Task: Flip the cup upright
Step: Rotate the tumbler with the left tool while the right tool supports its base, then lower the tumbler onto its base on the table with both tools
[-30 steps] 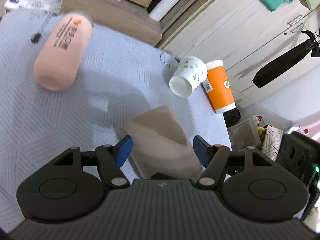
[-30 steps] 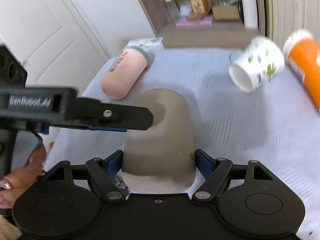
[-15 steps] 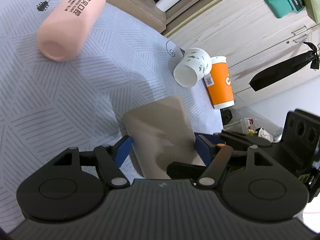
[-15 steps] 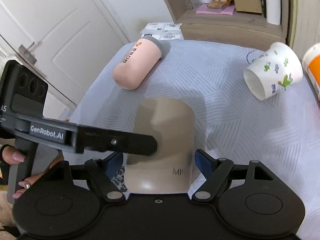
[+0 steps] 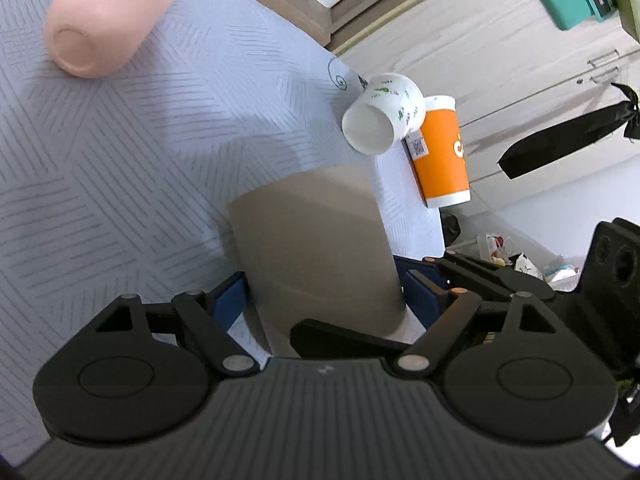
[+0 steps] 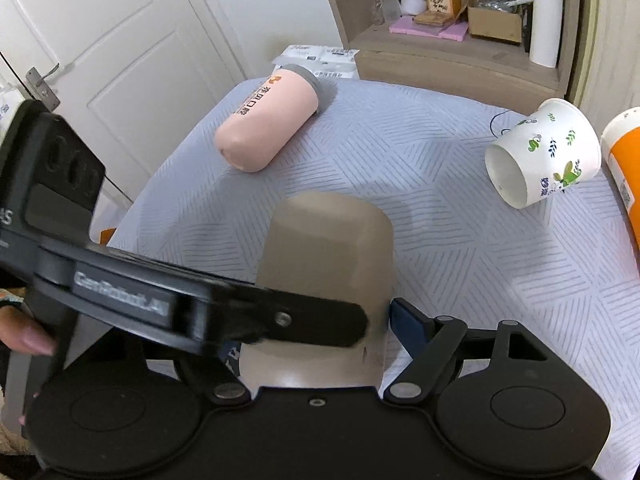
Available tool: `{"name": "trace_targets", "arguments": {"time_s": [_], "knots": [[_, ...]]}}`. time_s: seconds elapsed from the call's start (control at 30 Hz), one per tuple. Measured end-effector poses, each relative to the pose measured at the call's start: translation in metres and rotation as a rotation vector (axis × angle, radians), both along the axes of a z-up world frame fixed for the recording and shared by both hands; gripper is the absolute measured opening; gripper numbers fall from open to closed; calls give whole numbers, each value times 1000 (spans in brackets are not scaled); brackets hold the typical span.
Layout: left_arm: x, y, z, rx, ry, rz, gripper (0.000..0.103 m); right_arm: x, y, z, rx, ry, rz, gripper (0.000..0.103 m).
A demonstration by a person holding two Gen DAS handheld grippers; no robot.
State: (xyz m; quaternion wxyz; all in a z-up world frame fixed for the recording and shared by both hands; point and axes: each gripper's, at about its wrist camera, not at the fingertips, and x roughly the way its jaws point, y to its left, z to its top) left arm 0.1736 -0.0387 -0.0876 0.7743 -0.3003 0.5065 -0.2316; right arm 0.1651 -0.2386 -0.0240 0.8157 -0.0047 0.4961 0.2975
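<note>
So the beige cup (image 6: 326,264) is plain matte tan with rounded shoulders, sitting mouth-down on the blue-grey patterned tablecloth (image 6: 420,152), closed base up, near edge of the table. In the right wrist view there's a small dark mark low on its side. The left gripper (image 5: 324,300) has its blue pads either side of the cup, close to the wall, but I can't tell if they're actually clamped. Same story for the right gripper (image 6: 316,328): the cup sits between its fingers, and the left one's finger crosses in front, hiding the contact. Further back a pink bottle (image 6: 268,122) lies on its side far left, with a white printed paper cup (image 6: 544,152) tipped over far right, beside an orange cup (image 5: 442,164).
</note>
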Motion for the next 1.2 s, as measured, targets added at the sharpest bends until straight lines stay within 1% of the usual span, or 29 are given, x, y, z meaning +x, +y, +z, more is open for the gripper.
{"name": "trace_targets", "arguments": {"time_s": [0.13,0.3,0.53,0.63,0.7,0.77,1.03,1.1,1.17,1.2], "knots": [[-8,-2,2,15,-15,4,84,-11,-5,-1,28,-22,-11,82],[-23,-8,8,60,-85,-4,83,-27,-5,0,40,-79,-2,82],[-43,-16,18,119,-223,-61,83,-62,-1,2,11,-235,30,82],[-51,-16,22,147,-275,-79,82,-70,-6,0,45,-287,48,82],[-55,-13,24,149,-282,-94,82,-73,-14,-2,106,-283,48,81],[-58,-9,24,145,-281,-113,82,-77,-20,-4,140,-283,55,81],[-66,-6,29,159,-327,-122,81,-83,-19,-6,151,-330,75,80],[-66,-7,32,175,-354,-130,80,-84,-18,-4,143,-355,78,80],[-65,-10,37,207,-390,-149,79,-81,-16,-4,137,-365,73,80],[-63,-10,38,217,-395,-156,79,-80,-16,-4,136,-366,72,80]]}}
